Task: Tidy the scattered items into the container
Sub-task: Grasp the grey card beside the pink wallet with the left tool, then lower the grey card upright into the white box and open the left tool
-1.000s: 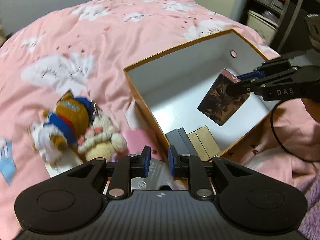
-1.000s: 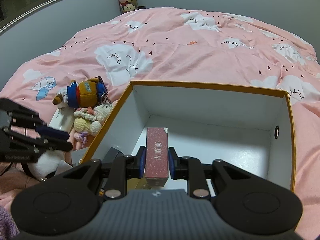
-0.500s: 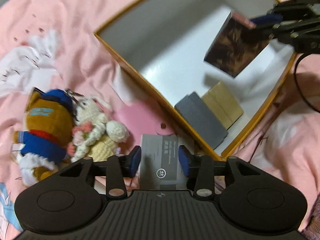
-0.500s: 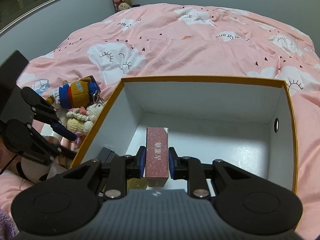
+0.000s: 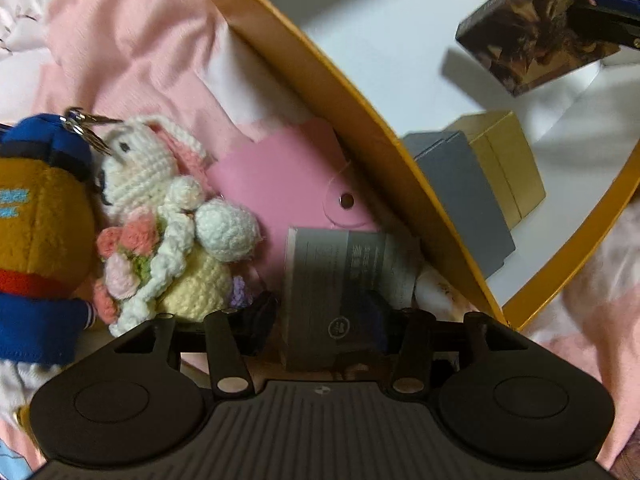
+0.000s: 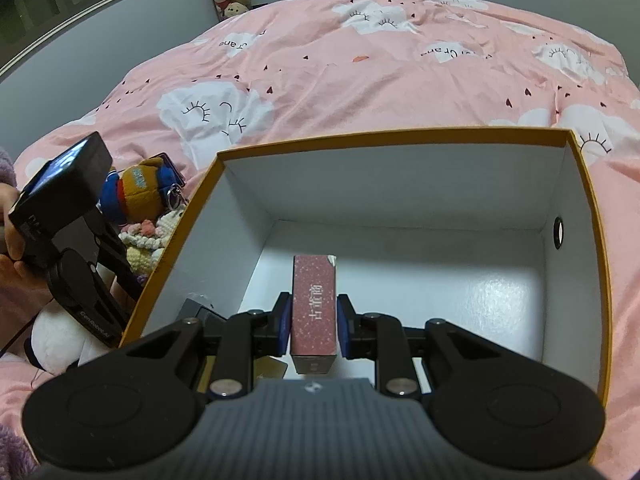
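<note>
**Two claws, one box, toys on the bed**

The right claw (image 6: 310, 316) is clenched on one maroon carton (image 6: 314, 312), held inside the single orange-rimmed box (image 6: 592, 216), above its white floor, which lies mostly bare. Two packs lie in the box's near corner: one grey (image 5: 464, 196), one tan (image 5: 506, 164). Outside, against the box wall on the pink bed (image 6: 360, 80), the left claw (image 5: 320, 316) has just been opening and straddles one grey carton (image 5: 340, 280), pads apart from it. Two plush toys (image 5: 168, 216) and one pink pouch (image 5: 280, 176) lie just beside.

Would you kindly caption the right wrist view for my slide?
Right gripper holds a dark red box over the open orange-rimmed container.
</note>
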A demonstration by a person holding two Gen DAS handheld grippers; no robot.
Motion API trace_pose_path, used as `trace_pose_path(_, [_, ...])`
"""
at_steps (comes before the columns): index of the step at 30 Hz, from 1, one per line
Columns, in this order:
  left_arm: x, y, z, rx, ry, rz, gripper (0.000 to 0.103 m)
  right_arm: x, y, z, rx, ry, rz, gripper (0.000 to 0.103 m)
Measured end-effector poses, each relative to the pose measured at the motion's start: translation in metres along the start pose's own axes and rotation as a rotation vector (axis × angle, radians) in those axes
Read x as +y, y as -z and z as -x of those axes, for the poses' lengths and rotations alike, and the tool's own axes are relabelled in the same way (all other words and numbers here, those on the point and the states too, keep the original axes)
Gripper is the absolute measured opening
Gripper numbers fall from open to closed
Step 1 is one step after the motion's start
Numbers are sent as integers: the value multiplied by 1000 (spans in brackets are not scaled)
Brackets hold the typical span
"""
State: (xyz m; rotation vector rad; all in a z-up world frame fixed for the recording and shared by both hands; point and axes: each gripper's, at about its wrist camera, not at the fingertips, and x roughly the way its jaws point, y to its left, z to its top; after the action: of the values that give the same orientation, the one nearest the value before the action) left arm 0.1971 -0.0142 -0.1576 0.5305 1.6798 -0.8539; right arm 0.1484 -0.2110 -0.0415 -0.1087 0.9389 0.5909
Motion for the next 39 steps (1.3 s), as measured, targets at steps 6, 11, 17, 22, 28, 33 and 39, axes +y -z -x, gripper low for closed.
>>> trace_pose_path(6, [8, -2, -17, 120, 65, 33, 68, -3, 1, -5, 3, -7, -15, 25])
trace_pose_path(11, [4, 10, -23, 120, 70, 42, 70, -3, 1, -4, -4, -8, -16, 25])
trace_pose_path(17, [-3, 38, -9, 30, 44, 58, 59, 0, 3, 0, -15, 3, -8, 25])
trace_pose_path(22, [-8, 69, 13, -55, 61, 91, 43, 3, 4, 3, -21, 12, 1, 25])
trace_pose_path(28, [-30, 100, 37, -149, 104, 55, 21, 8, 4, 4, -20, 13, 16, 25])
trace_pose_path(33, [-46, 107, 32, -162, 56, 50, 21, 11, 5, 7, -13, 22, 21, 25])
trace_pose_path(39, [-47, 105, 33, -184, 32, 120, 23, 4, 8, 7, 13, 49, -5, 25])
